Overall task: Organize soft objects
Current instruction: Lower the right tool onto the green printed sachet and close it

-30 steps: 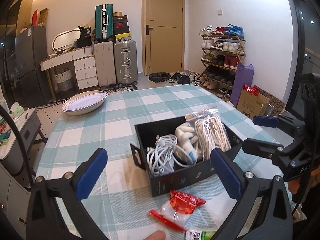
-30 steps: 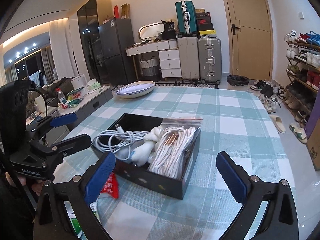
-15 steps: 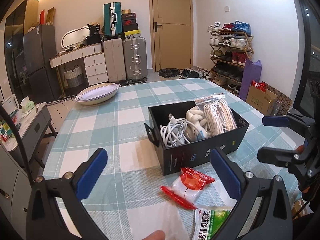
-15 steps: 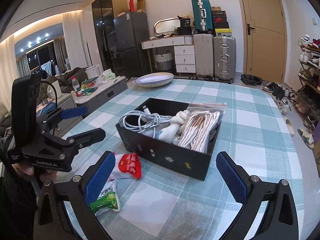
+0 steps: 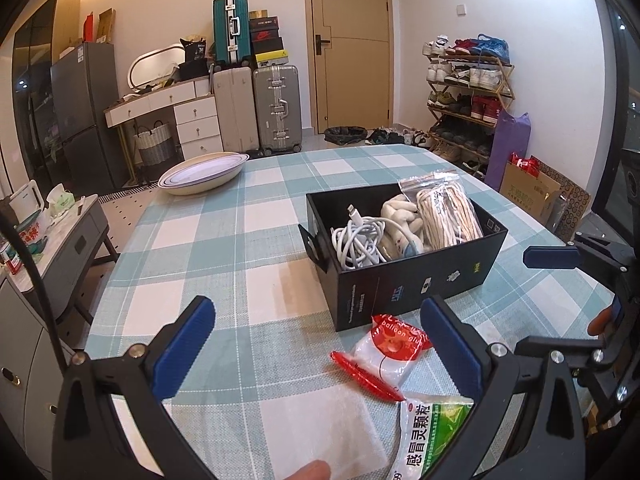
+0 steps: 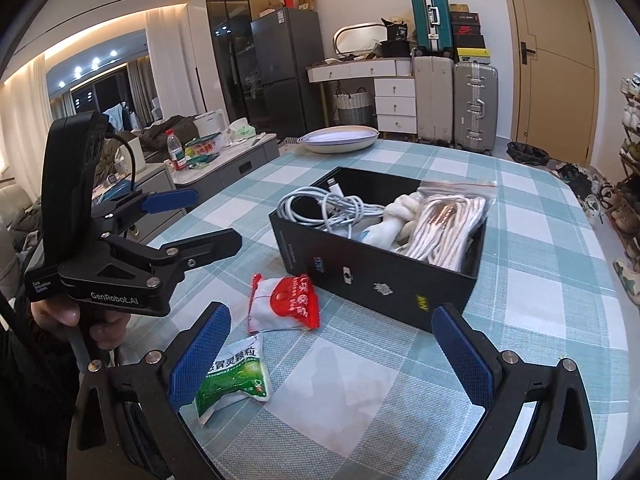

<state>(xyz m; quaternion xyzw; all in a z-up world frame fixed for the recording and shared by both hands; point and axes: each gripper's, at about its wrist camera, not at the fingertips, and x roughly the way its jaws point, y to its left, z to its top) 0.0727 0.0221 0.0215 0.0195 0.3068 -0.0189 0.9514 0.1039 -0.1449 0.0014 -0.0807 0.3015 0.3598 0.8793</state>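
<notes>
A black box (image 5: 416,280) (image 6: 372,276) on the checked tablecloth holds a white cable coil (image 5: 356,240) (image 6: 320,206), a white soft toy (image 5: 400,216) (image 6: 390,220) and a bagged rope bundle (image 5: 446,208) (image 6: 444,220). A red-and-white packet (image 5: 386,350) (image 6: 286,306) and a green-and-white sachet (image 5: 432,436) (image 6: 234,378) lie on the cloth in front of the box. My left gripper (image 5: 316,344) is open and empty above the packets. My right gripper (image 6: 330,356) is open and empty, its left finger next to the green sachet.
A cream oval dish (image 5: 202,172) (image 6: 340,138) sits at the table's far edge. The other gripper shows in each view, the right one (image 5: 576,264) at the right, the left one (image 6: 132,264) at the left. A grey side cabinet (image 6: 208,164) stands left of the table.
Both grippers have pulled back from the box toward the near table edge. The red packet and green sachet have come fully into view. Both stay open.
</notes>
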